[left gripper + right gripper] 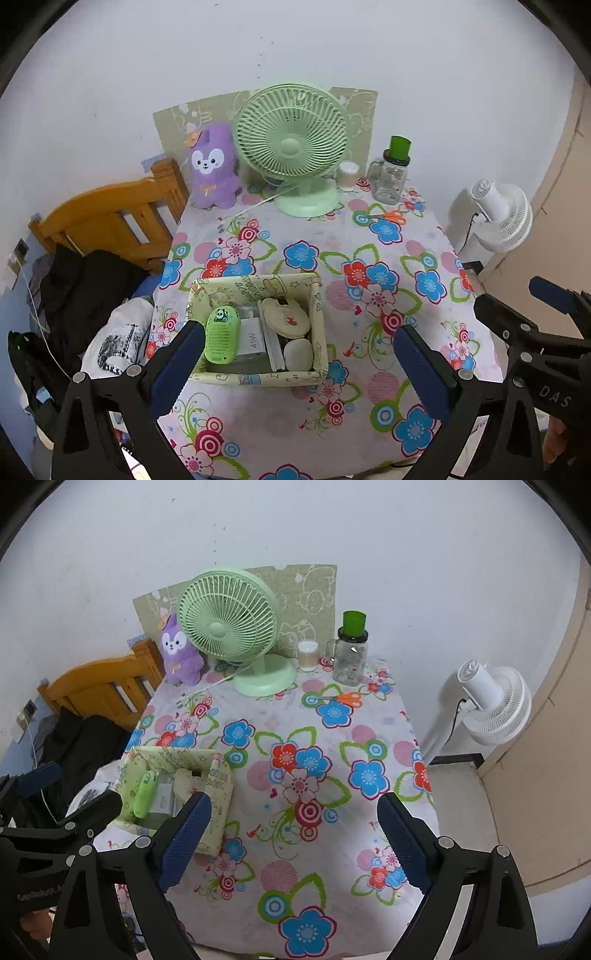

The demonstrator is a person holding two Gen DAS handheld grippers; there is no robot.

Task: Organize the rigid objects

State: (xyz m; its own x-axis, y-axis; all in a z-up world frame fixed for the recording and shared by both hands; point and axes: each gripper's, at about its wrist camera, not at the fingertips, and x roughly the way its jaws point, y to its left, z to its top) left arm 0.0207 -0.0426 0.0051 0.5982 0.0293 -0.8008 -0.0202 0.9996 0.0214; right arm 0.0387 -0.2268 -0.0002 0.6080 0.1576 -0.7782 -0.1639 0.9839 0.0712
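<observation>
A pale yellow patterned box sits on the flowered tablecloth near its front left. Inside it lie a green panda-print case, a cream round item, a grey oval piece and a white card. My left gripper hangs wide open above the box, nothing between its blue pads. My right gripper is wide open too, over bare cloth to the right of the box. Orange-handled scissors lie at the far right.
At the back stand a green desk fan, a purple plush, a small white tub and a glass jar with a green cap. A wooden chair is left, a white floor fan right.
</observation>
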